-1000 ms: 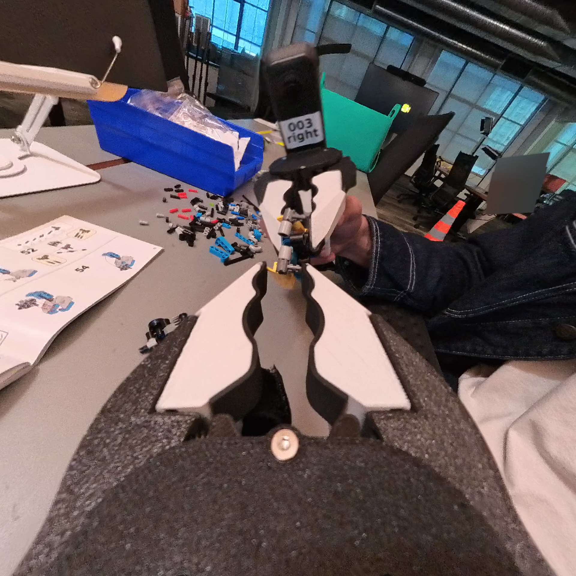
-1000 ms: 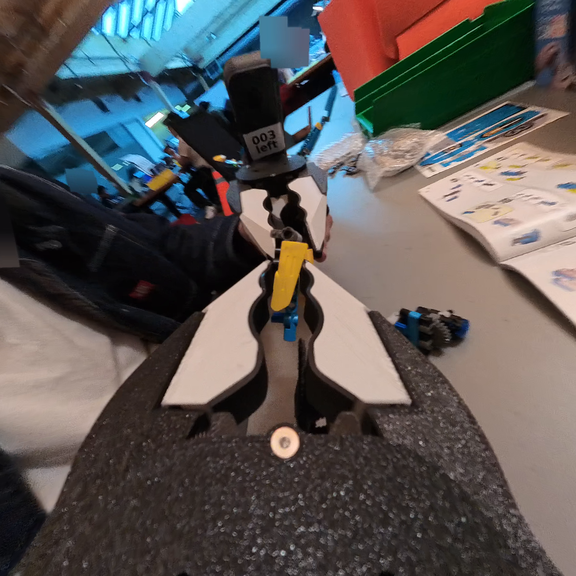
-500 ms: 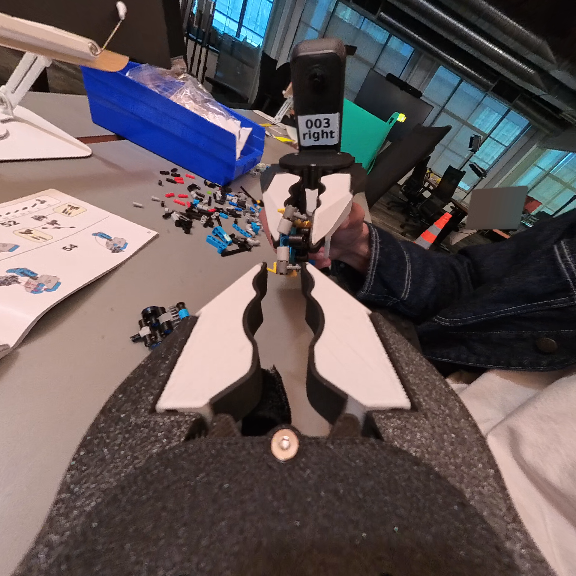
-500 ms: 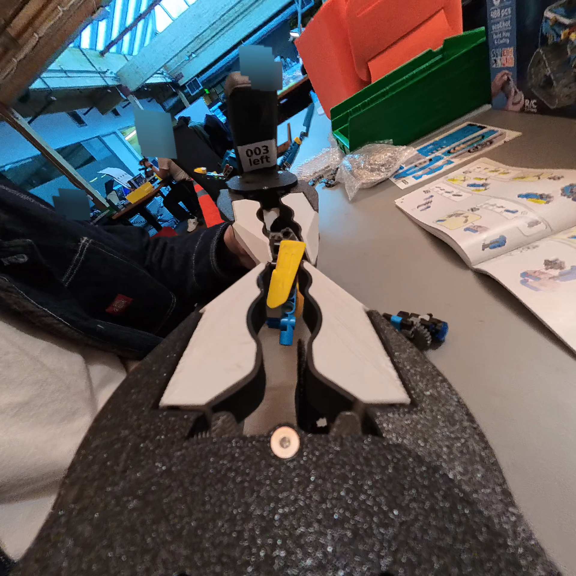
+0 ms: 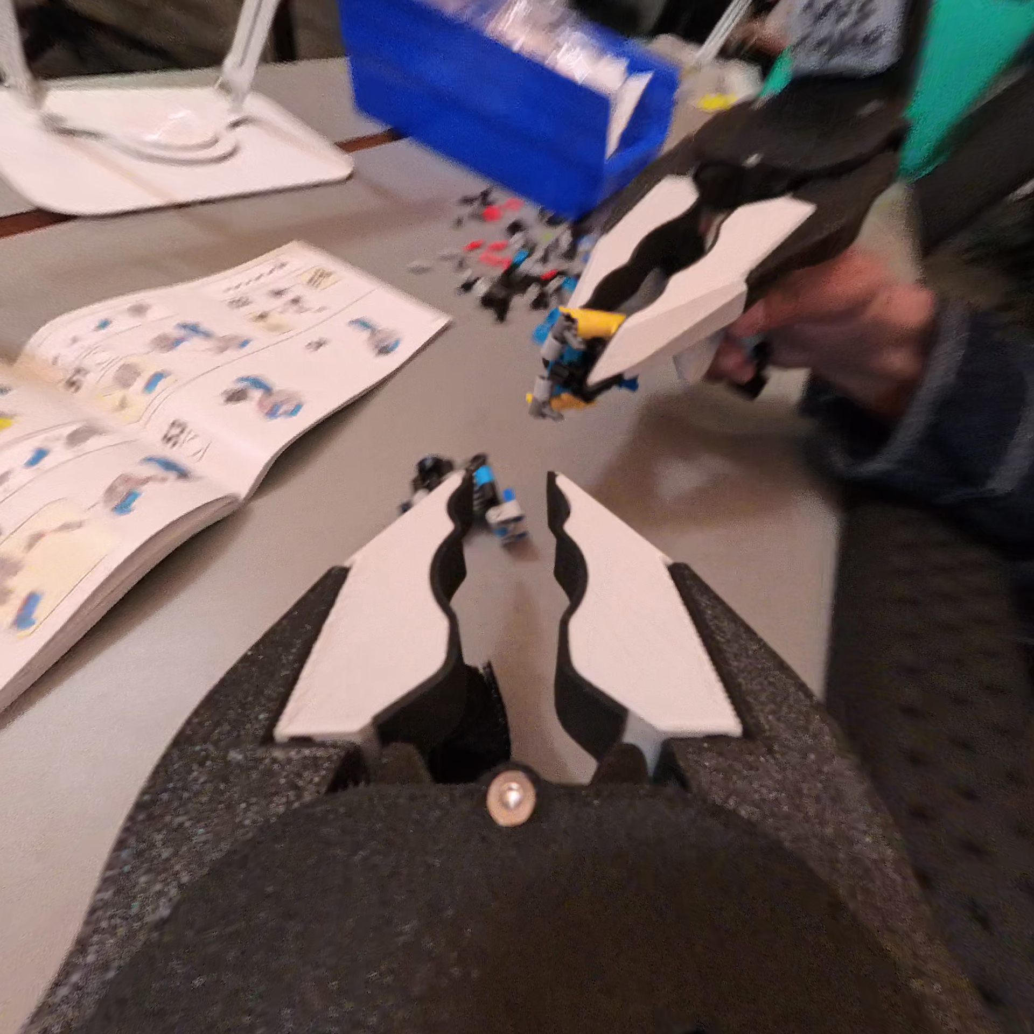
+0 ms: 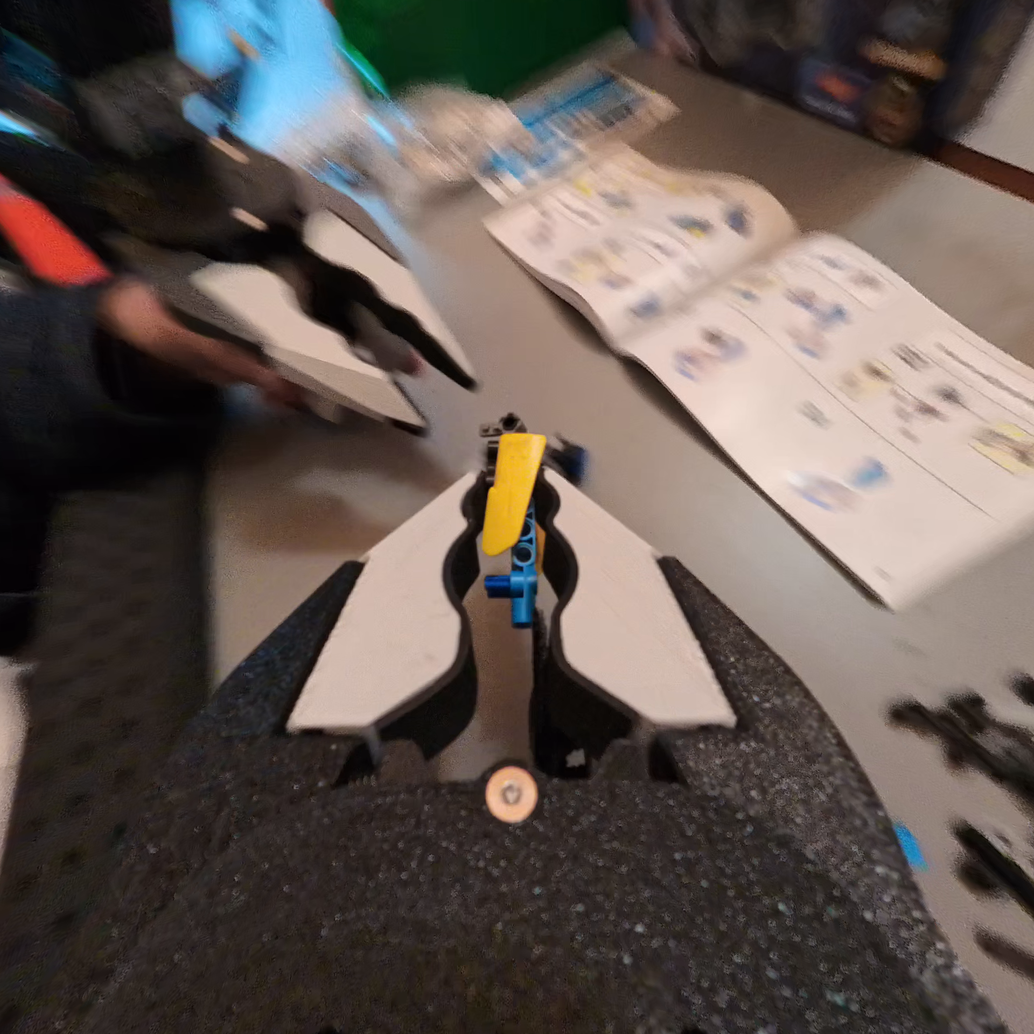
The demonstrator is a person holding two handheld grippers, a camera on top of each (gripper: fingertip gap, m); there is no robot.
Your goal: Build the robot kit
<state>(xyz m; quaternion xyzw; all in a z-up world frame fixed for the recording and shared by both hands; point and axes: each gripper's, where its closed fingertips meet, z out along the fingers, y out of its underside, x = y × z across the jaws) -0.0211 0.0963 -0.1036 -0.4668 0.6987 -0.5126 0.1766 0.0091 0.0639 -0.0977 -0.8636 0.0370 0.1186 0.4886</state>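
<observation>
Separated now, left gripper (image 5: 506, 487) gapes empty; right gripper (image 6: 512, 481) clamps yellow-blue assembly (image 6: 513, 503).

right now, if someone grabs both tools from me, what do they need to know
Right tool: shut on the yellow and blue brick assembly, held above the table.
Left tool: open, empty, low over the small blue and black wheeled piece lying on the table.
Open instruction booklet lies left of it; loose parts pile sits before the blue bin.
The two builds are apart, not joined.
</observation>
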